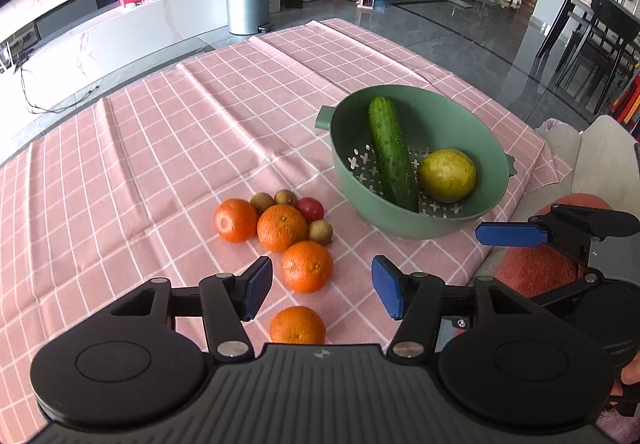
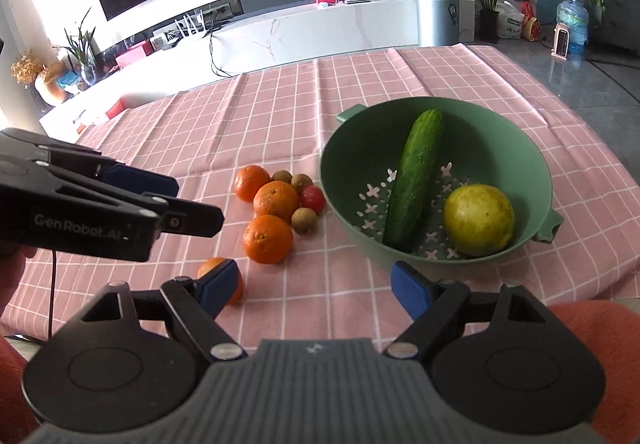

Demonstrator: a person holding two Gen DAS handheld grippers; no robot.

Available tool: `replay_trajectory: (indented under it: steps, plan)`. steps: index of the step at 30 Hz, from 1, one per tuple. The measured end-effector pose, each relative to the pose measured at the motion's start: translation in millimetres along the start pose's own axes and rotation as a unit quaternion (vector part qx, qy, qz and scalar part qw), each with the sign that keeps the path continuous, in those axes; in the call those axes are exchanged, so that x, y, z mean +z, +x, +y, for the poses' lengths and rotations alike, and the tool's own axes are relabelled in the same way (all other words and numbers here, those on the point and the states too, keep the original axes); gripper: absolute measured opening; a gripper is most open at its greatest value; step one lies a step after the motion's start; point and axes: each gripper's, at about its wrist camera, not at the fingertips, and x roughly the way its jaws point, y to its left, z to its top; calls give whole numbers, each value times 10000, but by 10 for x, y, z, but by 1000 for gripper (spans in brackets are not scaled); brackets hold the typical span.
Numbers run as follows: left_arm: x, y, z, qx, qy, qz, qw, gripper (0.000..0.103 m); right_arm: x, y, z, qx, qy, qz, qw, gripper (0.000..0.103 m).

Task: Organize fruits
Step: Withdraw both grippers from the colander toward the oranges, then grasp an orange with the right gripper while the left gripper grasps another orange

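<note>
My left hand-held gripper [image 1: 322,286] hangs over the table [image 1: 140,164] with its jaws spread and nothing pinched; one orange [image 1: 306,266] lies on the cloth between its blue pads and another [image 1: 297,325] just below. Further off sits a cluster of two more oranges [image 1: 281,227], three small brown fruits [image 1: 320,232] and a red one [image 1: 310,208]. To their right the green colander [image 1: 424,116] holds a cucumber [image 1: 390,152] and a yellow-green fruit [image 1: 447,175]. My right hand-held gripper [image 2: 316,286] is spread too, empty, near the colander.
</note>
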Motion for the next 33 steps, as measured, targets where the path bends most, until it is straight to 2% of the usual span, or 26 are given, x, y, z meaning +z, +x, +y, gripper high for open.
replay_trajectory:
  steps: [3, 10, 14, 19, 25, 33]
  plan:
    - [-105, 42, 116, -138, -94, 10, 9999, 67, -20, 34, 32, -76, -86, 36, 9999, 77]
    - [-265, 185, 294, -359, -362, 209, 9985, 67, -48, 203, 70, -72, -82, 226, 9997, 58]
    - [-361, 319, 259, -370, -110, 470, 9981, 67, -61, 295, 70, 47, 0, 249, 9997, 46]
    - [-412, 493, 225, -217, 80, 739, 9970, 67, -82, 389, 42, 110, 78, 367, 9992, 44]
    - [-397, 618, 212, -281, 54, 868, 9958, 67, -64, 466, 12, 175, 213, 437, 9987, 44]
    - [-390, 698, 236, -248, -158, 986, 9947, 51, -46, 518, 17, 228, 275, 468, 9983, 44]
